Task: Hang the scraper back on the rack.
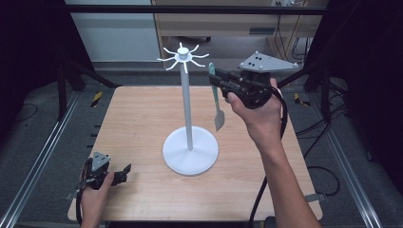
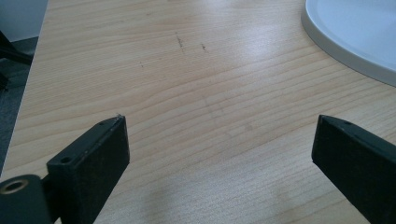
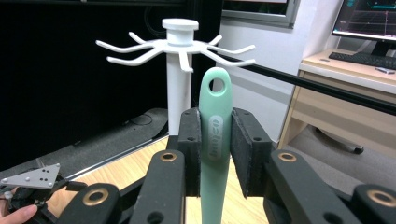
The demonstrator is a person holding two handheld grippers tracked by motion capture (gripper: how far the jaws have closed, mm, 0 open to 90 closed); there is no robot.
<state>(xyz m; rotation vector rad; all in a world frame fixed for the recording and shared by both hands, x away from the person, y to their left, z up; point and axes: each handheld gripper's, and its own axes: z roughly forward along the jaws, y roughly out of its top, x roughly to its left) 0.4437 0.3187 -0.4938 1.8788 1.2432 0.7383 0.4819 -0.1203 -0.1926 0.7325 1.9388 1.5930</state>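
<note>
On the wooden desk point(image 1: 142, 118) the white hook stand point(image 1: 187, 109) is your landmark: your right hand-held gripper point(image 3: 215, 149) clamps the mint spatula point(image 3: 215, 140) upright just beside its hooks, hanging-hole uppermost for threading, while your left hand-held gripper point(image 2: 219, 154) rests released near its base.

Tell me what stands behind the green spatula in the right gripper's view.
Behind the spatula stands the white rack, its hooks spreading above the handle's hole. The right gripper clamps the handle, hiding the rack's lower pole and base.
</note>
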